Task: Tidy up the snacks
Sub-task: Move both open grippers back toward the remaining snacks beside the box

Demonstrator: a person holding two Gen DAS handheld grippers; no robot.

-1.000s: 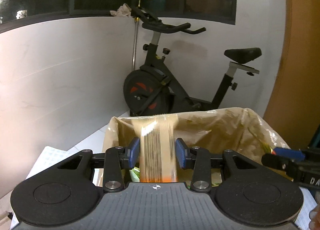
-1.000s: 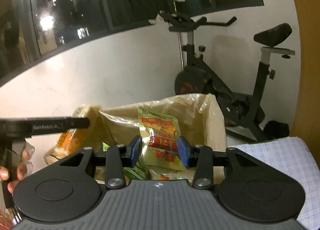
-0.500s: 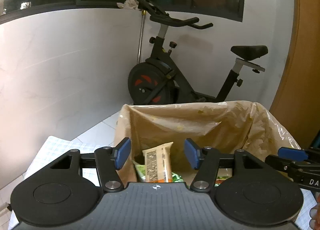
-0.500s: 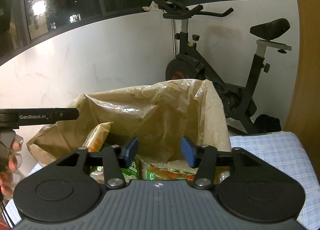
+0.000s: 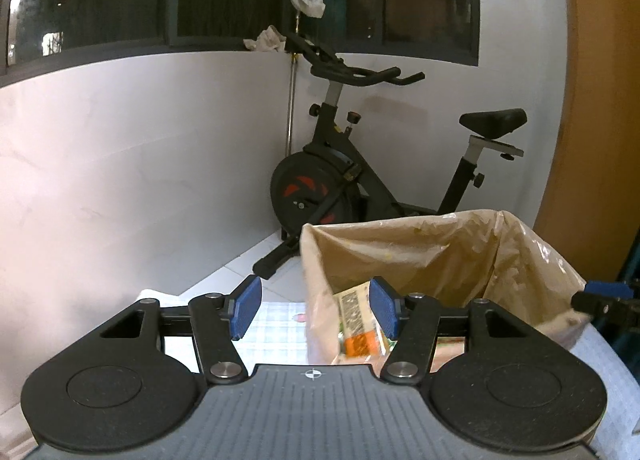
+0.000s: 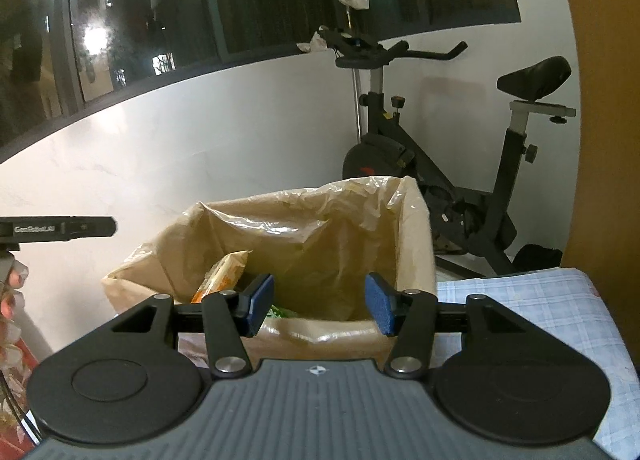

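Observation:
A box lined with a tan plastic bag [image 5: 440, 248] stands on the table; it also shows in the right wrist view [image 6: 320, 228]. An orange and white snack packet [image 5: 358, 324] leans inside it, seen too in the right wrist view [image 6: 220, 276]. Green packets [image 6: 280, 312] lie lower in the bag. My left gripper [image 5: 314, 308] is open and empty, at the bag's left rim. My right gripper [image 6: 318, 304] is open and empty, just in front of the bag's near rim. The right gripper's tip [image 5: 604, 294] shows at the left view's right edge.
A checked cloth [image 6: 520, 300] covers the table. A black exercise bike [image 5: 360, 164] stands behind the bag against a white wall. An orange wooden panel [image 5: 596, 100] is at the right. The left gripper's side [image 6: 60, 228] and a hand show at the left.
Both grippers let go of their snack packets, which dropped into the bag. Both then opened wider and drew back; the left one also shifted to the left.

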